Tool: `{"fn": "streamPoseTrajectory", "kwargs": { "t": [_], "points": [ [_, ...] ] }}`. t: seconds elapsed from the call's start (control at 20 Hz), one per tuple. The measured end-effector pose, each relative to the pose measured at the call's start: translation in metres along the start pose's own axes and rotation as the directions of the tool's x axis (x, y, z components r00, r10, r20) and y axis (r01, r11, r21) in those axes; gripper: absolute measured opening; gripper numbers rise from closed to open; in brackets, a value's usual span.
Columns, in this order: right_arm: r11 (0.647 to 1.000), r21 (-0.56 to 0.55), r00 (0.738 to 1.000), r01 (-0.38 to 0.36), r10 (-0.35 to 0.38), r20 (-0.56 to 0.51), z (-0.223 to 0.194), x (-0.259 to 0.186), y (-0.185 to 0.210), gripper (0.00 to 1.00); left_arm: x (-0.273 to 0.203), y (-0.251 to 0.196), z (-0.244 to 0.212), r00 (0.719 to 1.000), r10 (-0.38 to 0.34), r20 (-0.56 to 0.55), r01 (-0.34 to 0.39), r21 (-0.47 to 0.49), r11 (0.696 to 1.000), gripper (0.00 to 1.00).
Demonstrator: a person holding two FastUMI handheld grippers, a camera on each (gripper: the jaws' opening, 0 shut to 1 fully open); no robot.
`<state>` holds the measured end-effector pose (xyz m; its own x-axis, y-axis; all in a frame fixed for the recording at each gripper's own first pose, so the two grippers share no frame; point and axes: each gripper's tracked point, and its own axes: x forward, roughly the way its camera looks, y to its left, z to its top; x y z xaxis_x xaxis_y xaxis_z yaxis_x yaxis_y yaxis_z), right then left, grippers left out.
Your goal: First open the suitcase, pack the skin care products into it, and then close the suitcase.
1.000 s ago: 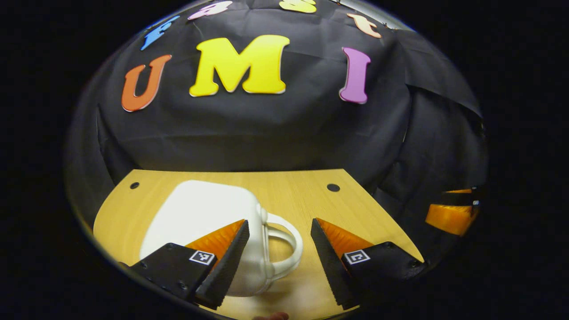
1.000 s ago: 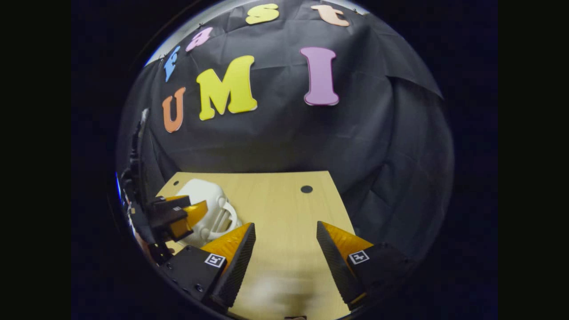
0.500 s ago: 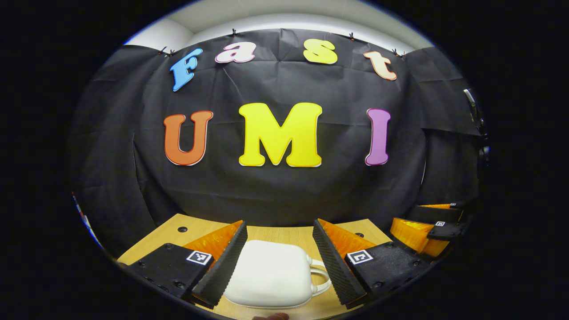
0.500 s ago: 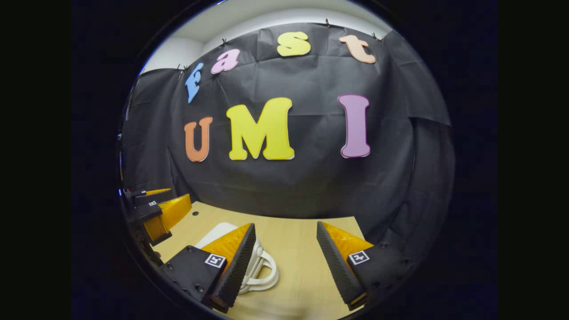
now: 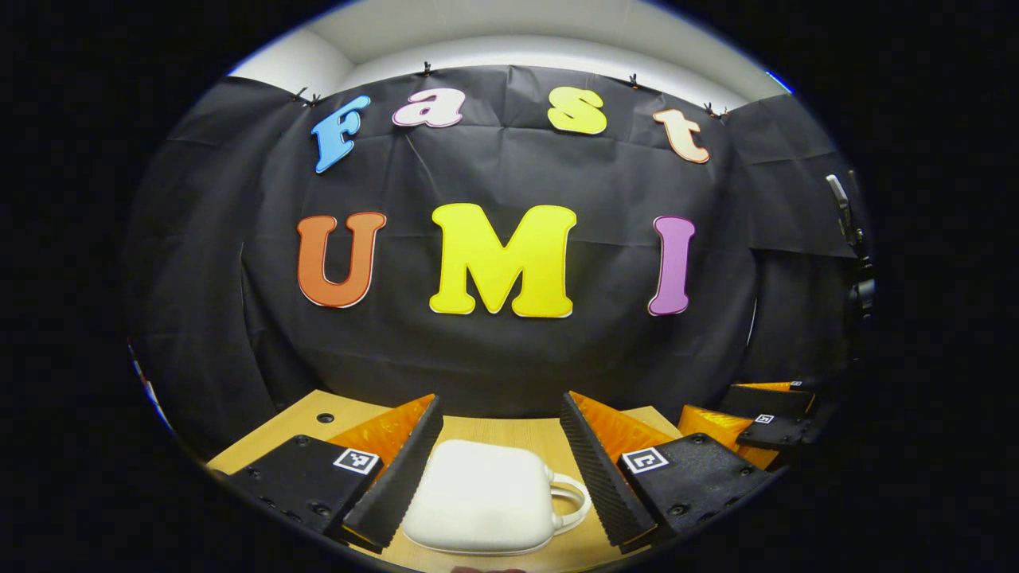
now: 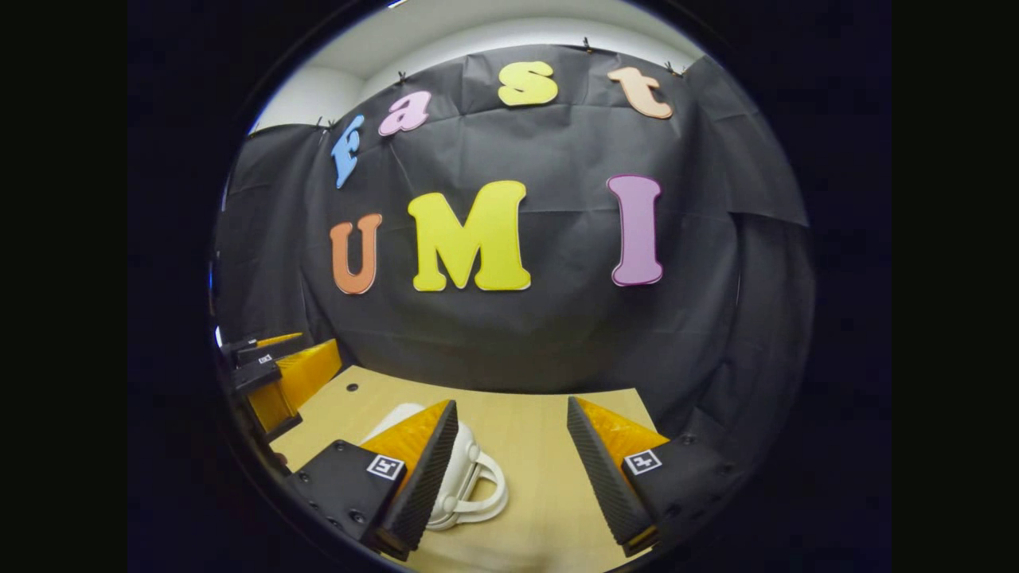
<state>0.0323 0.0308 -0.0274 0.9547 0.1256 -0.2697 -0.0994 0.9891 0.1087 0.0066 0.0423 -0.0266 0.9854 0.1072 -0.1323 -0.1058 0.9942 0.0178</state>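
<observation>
A small white suitcase (image 5: 486,497) lies flat and closed on the wooden table (image 5: 501,431), its handle (image 5: 571,501) pointing right. In the left gripper view my left gripper (image 5: 499,402) is open, and the case appears low between its two fingers without touching them. My right gripper (image 5: 748,422) shows at the right edge of that view. In the right gripper view my right gripper (image 6: 511,404) is open over bare table (image 6: 541,461). The suitcase (image 6: 470,469) lies to its left, partly hidden behind the left finger. The left gripper (image 6: 286,378) hovers at the far left.
The black cloth wall stands close behind the table's far edge. Round holes (image 5: 325,417) (image 6: 351,387) mark the tabletop's far corners. A bare stretch of wood lies right of the suitcase.
Over the last second both views tipped up from the tabletop toward the wall, and the suitcase dropped low in both. In the last half second hardly anything moved.
</observation>
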Motion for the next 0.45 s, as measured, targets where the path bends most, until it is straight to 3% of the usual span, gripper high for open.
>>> {"fn": "streamPoseTrajectory", "kwargs": {
  "t": [0.1, 0.3, 0.45],
  "points": [
    [1.000, 0.002, 1.000, 0.005, -0.005, -0.005, -0.0016, 0.0003, -0.0002, 0.77, 0.0000, -0.0003, -0.0009, 1.000, -0.001, -0.005, 0.001, 0.003, 1.000, 0.94],
    [1.000, -0.005, 1.000, -0.010, 0.010, -0.010, -0.0055, 0.0013, 0.0012, 0.82, 0.0011, -0.0027, -0.0062, 0.999, -0.021, -0.027, 0.020, -0.008, 1.000, 0.94],
    [1.000, -0.009, 1.000, -0.022, 0.022, -0.021, -0.0079, 0.0033, 0.0002, 0.77, 0.0014, -0.0029, -0.0047, 0.999, -0.022, -0.023, 0.022, 0.000, 1.000, 0.95]
  ]
}}
